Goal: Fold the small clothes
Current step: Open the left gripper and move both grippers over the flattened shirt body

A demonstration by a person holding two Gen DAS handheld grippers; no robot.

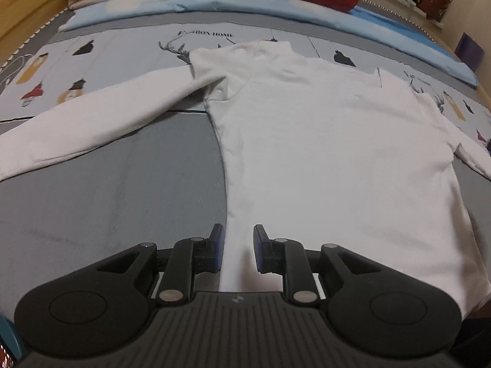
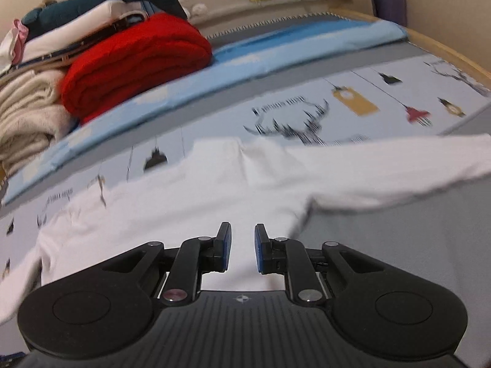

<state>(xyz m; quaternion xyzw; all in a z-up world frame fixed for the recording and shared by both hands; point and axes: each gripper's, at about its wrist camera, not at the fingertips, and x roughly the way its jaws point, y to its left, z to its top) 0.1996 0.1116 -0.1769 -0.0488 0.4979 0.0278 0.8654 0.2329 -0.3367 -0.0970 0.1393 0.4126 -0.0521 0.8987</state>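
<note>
White long-sleeved cotton top (image 1: 322,141) lies flat and unfolded on the printed grey bedsheet (image 1: 107,199), sleeves outstretched, just ahead of both slightly parted, empty grippers: left gripper (image 1: 237,250), right gripper (image 2: 242,248). Every fold seemingly remains.

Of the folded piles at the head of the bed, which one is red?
The red blanket, a thick folded bundle on the blue sheet. The cream pile sits to its left in the right wrist view, pale and fluffy.
</note>
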